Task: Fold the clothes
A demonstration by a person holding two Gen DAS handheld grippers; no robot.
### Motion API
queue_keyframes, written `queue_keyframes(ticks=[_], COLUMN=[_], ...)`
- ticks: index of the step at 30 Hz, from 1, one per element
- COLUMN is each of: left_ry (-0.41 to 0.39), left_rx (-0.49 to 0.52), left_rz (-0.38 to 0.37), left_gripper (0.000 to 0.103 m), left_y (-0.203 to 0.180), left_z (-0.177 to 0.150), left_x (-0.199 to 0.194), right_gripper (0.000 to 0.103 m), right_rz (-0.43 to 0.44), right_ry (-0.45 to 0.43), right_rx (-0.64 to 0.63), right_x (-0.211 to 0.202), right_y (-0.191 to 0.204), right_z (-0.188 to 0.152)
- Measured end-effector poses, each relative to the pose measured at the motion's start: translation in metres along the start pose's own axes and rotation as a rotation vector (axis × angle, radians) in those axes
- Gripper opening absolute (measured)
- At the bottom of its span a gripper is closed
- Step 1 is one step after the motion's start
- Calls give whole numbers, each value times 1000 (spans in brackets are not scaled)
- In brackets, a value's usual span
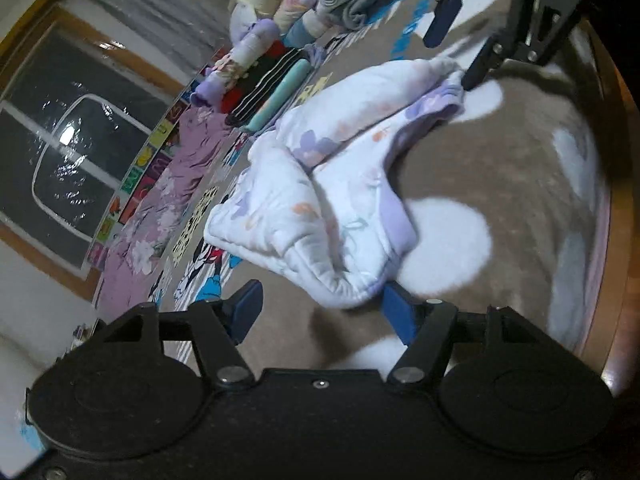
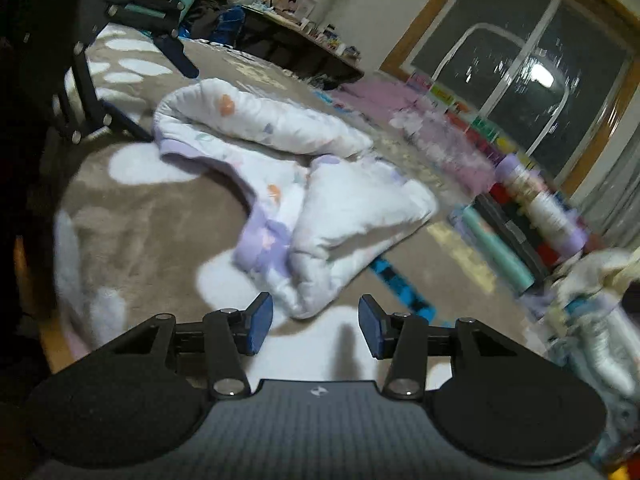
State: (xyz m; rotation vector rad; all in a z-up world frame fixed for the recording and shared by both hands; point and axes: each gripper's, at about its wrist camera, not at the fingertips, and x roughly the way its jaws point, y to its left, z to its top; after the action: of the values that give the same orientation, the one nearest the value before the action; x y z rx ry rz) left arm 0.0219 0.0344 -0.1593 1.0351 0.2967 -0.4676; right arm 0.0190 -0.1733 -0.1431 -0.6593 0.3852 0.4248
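Observation:
A white padded garment with lilac cuffs and a flower print (image 1: pixel 320 184) lies crumpled on a brown blanket with white patches (image 1: pixel 500 168). My left gripper (image 1: pixel 320 314) is open, its blue pads on either side of the garment's near end. My right gripper shows at the top right of the left wrist view (image 1: pixel 456 46), open, one finger touching the garment's far corner. In the right wrist view the garment (image 2: pixel 312 184) lies just ahead of my open right gripper (image 2: pixel 316 328), apart from it. My left gripper (image 2: pixel 160 88) shows at the far left, open by the garment's far end.
A row of folded and rolled clothes (image 1: pixel 264 80) lies along the blanket's far side, also in the right wrist view (image 2: pixel 532 216). A pink floral cloth (image 1: pixel 168 184) is spread near a glass door (image 1: pixel 76 160). A low cluttered table (image 2: pixel 296 36) stands behind.

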Motion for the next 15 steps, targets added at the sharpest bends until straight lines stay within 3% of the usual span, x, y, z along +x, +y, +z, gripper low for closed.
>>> queue_keyframes(ticks=[6, 9, 15], left_ry=[-57, -71, -67], left_rx=[8, -31, -80], left_rz=[57, 77, 89], left_gripper=[64, 51, 51], left_y=[-14, -18, -16], left_z=[-1, 1, 2], left_x=[6, 10, 10], right_gripper=[47, 45, 42], right_rz=[-26, -40, -46], right_ry=[-39, -58, -77], right_rx=[-79, -114, -148], right_x=[8, 10, 8], right_y=[9, 12, 20], right_z=[-5, -3, -7])
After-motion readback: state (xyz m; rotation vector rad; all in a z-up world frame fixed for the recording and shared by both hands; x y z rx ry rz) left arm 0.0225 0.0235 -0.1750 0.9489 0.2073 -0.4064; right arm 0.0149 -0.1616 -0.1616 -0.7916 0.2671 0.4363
